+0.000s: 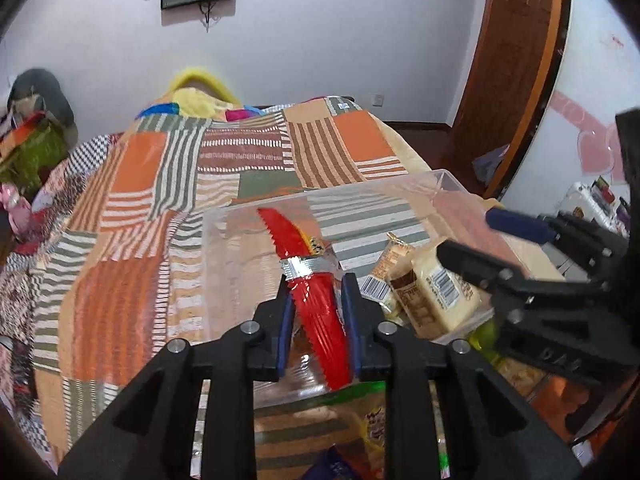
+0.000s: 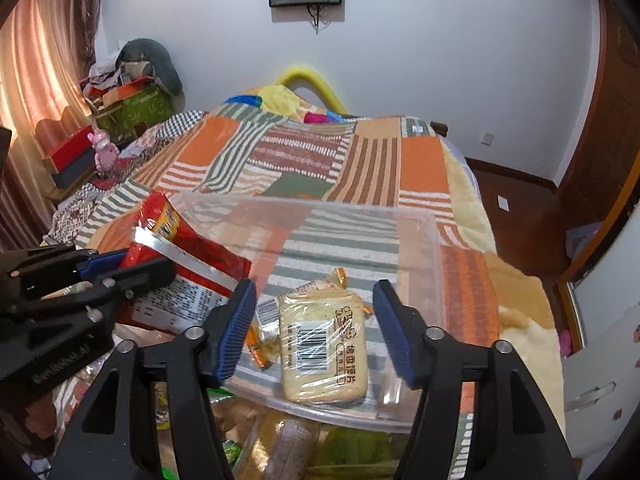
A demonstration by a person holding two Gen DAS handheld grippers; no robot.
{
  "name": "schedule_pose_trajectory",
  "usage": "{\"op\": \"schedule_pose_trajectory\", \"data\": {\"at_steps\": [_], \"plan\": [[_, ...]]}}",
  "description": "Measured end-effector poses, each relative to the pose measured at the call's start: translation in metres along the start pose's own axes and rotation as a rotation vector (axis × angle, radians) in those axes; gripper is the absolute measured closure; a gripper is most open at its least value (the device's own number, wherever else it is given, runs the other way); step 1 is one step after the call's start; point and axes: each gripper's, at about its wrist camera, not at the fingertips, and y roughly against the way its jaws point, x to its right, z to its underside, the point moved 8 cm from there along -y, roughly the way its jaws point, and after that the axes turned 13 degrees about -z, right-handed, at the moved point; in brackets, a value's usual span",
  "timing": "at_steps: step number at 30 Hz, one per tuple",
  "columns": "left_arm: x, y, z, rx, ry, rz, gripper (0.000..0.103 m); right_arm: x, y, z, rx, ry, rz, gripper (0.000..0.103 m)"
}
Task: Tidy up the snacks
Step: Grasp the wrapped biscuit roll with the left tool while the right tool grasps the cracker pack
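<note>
The left tongs (image 1: 318, 304) stand slightly spread around the red snack bag (image 1: 320, 308) over the clear bin (image 2: 434, 248); contact cannot be told. The bag may tip over the bin's left wall. The right tongs (image 2: 316, 328) are spread above the biscuit pack (image 2: 320, 344), lower centre. Free room is at the bin's far side.

Loose snack packets (image 2: 280, 448) below the clear bin are indistinct.

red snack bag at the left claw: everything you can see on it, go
The red snack bag is glossy foil with zigzag-cut edges, a silver seam band, yellow print near the top and a white text panel on its back. It stands edge-on between the left claw pads, tilted, over the left side of the clear plastic bin. Whether the pads press it is unclear.
</note>
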Motion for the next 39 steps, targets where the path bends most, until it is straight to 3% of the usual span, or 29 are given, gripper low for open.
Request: {"op": "schedule_pose_trajectory", "data": {"at_steps": [5,7,10,18,24,32,39], "plan": [[-0.01,0.018,0.003,0.008,0.02,0.008,0.072,-0.005,0.014,-0.006,0.033,0.007,-0.007,0.041],[-0.015,0.029,0.004,0.027,0.028,-0.006,0.058,-0.007,0.021,-0.006,0.047,0.012,-0.008,0.041],[-0.025,0.05,0.005,0.067,0.025,-0.033,0.048,-0.011,0.033,-0.006,0.067,0.022,-0.007,0.039],[-0.059,0.086,0.024,0.082,0.053,-0.061,0.035,-0.013,0.06,0.004,0.107,0.028,0.008,0.034],[-0.085,0.09,0.056,0.035,0.064,-0.1,0.032,-0.005,0.069,0.023,0.099,0.01,0.035,0.033],[-0.12,0.064,0.115,-0.091,0.097,-0.142,0.032,0.01,0.069,0.06,0.035,-0.015,0.083,0.033],[-0.136,0.039,0.164,-0.186,0.08,-0.123,0.031,0.019,0.06,0.092,-0.037,-0.065,0.081,0.032]]}}
